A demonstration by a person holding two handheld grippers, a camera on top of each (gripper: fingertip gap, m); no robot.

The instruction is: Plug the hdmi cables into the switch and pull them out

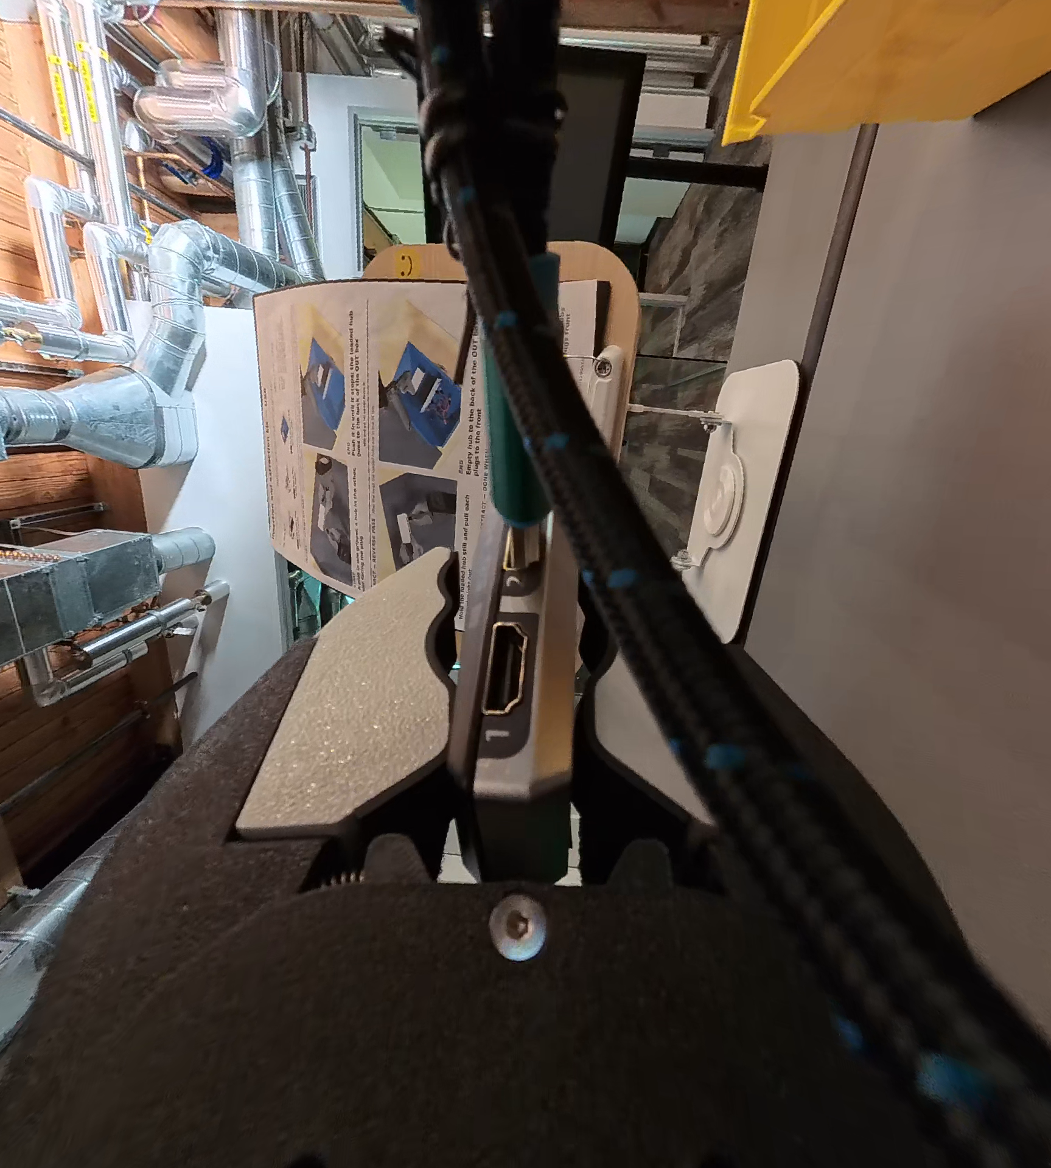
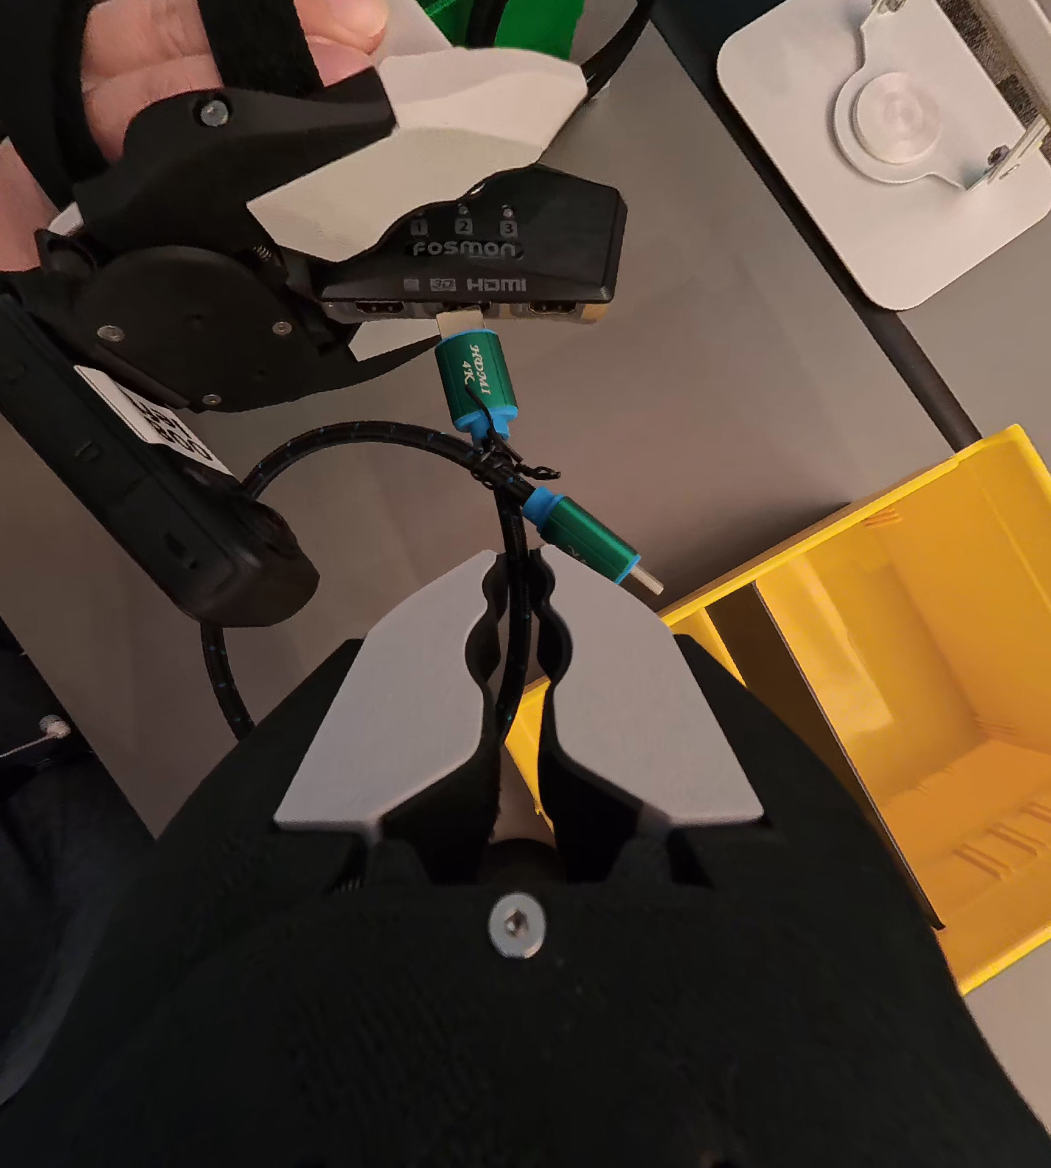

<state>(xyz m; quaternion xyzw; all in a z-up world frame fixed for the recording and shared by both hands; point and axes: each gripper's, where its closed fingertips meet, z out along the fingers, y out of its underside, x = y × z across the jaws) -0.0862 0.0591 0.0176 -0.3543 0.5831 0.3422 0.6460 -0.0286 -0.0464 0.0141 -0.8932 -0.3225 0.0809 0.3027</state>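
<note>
Switch clamped in left gripper, cable pinched in right gripper.
Left wrist view: left gripper (image 1: 513, 670) grips the switch (image 1: 510, 708) edgewise, braided cable (image 1: 573, 455) crossing in front. Right wrist view: right gripper (image 2: 517, 591) is closed on the cable (image 2: 513, 632); one green plug (image 2: 475, 379) sits in the middle port of the switch (image 2: 510, 253), the other green plug (image 2: 592, 543) hangs free beside the yellow bin (image 2: 927, 663).

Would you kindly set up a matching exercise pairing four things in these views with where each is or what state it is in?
Things:
1. switch
2. plugged green connector
3. free green connector
4. yellow bin

States:
A. hangs loose, metal tip bare
B. sits in the middle port
C. stands empty on the grey table
D. clamped in the left tongs

Pairs: 1-D, 2-B, 3-A, 4-C. The right tongs pinch the braided cable.
</note>
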